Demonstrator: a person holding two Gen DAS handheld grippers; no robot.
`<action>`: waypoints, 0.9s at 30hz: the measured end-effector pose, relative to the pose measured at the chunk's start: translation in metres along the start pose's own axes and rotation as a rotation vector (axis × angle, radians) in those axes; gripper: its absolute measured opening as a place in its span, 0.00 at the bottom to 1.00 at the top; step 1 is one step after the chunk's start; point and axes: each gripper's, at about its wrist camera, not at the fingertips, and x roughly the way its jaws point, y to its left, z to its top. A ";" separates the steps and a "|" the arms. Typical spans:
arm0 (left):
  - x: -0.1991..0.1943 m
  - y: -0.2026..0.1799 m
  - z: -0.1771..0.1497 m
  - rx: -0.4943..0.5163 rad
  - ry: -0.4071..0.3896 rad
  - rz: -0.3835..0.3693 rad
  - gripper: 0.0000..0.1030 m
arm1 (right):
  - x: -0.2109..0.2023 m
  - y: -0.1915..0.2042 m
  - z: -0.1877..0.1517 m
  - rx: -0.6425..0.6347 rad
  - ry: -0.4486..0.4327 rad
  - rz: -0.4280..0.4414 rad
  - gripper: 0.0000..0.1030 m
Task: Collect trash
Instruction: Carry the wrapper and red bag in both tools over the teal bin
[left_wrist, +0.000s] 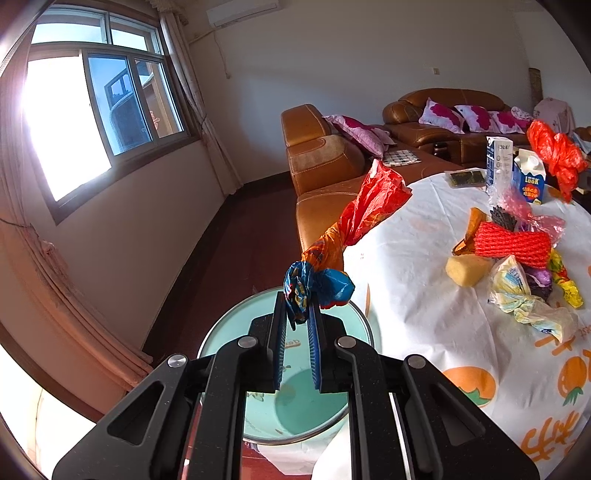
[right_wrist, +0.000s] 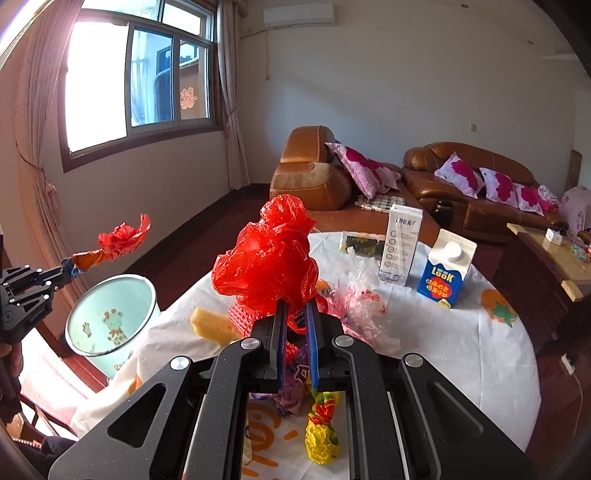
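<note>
The left gripper (left_wrist: 300, 314) is clamped on a twisted red-and-blue wrapper (left_wrist: 354, 236) held above the pale green bin (right_wrist: 110, 317), which looks empty inside, so the collecting seems barely begun. The right gripper (right_wrist: 295, 317) is pinched on a crumpled red plastic bag (right_wrist: 269, 254) over the table (right_wrist: 461, 350). A yellow sponge (right_wrist: 214, 326), clear bag (right_wrist: 364, 295), yellow wrapper (right_wrist: 321, 432) and two cartons (right_wrist: 447, 267) remain.

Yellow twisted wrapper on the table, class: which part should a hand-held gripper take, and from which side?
Judging from the right wrist view, grip the narrow twisted waist of the yellow wrapper, coming from above with the fingers across its length. It lies flat on the tablecloth, and both crumpled ends are bulkier, so the waist probably fits the jaws best.
</note>
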 end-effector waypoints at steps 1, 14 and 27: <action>0.000 0.001 0.000 -0.001 0.001 0.002 0.11 | -0.001 0.000 0.001 -0.002 -0.004 -0.002 0.10; 0.017 0.028 -0.023 0.007 0.063 0.078 0.11 | 0.052 0.057 0.017 -0.106 0.046 0.139 0.10; 0.034 0.059 -0.056 -0.005 0.163 0.167 0.11 | 0.122 0.137 0.023 -0.209 0.121 0.333 0.10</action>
